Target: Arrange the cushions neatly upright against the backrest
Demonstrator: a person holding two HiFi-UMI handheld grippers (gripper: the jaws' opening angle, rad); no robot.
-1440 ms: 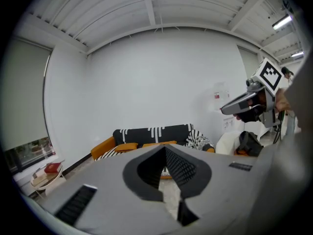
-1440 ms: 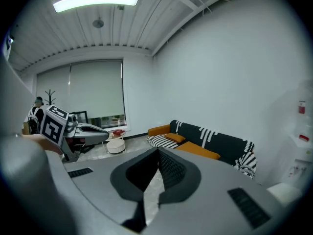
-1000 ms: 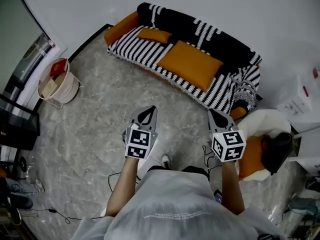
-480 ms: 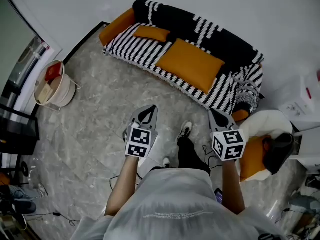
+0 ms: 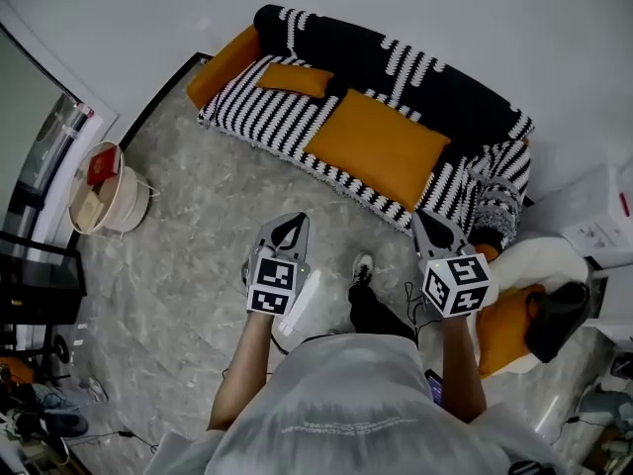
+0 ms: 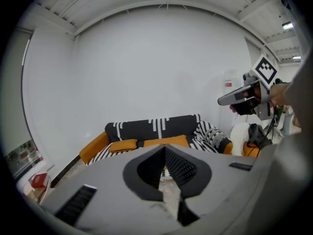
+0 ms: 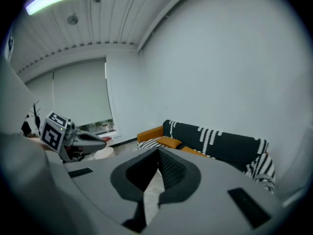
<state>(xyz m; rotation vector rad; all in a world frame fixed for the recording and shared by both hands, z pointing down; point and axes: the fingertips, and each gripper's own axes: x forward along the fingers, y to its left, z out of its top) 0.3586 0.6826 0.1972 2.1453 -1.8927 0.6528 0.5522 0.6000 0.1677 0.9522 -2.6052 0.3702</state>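
Note:
A black-and-white striped sofa [image 5: 297,117] stands against the far wall. A large orange cushion [image 5: 378,147] lies flat on its seat, and a small orange cushion [image 5: 294,79] lies flat toward the left end. My left gripper [image 5: 291,224] and right gripper [image 5: 427,223] are held over the floor, short of the sofa, both shut and empty. The left gripper view shows the sofa [image 6: 161,129] with both cushions ahead. In the right gripper view the small cushion [image 7: 168,142] shows beyond the jaws.
A white basket [image 5: 107,188] stands on the floor at the left. A white chair with an orange cushion and a black bag [image 5: 557,315] sits at the right, beside a white cabinet [image 5: 593,216]. Cables lie on the floor near the person's shoe [image 5: 362,268].
Both grippers and the person have moved forward toward the sofa, which now sits closer and lower in the head view. A foot has stepped forward. Both grippers stay shut.

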